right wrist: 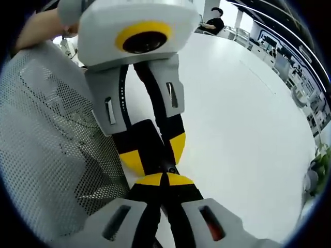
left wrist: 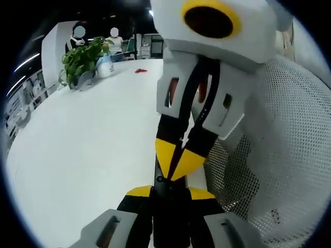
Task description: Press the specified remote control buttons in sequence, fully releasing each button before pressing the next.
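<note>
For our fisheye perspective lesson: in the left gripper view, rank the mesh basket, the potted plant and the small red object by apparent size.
1. Mesh basket, though nearness to the camera inflates it.
2. Potted plant.
3. Small red object.

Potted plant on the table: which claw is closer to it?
Right, probably, by little. The left claw faces roughly toward the potted plant with the right claw ahead of it; the plant lies off to the right claw's side.
</note>
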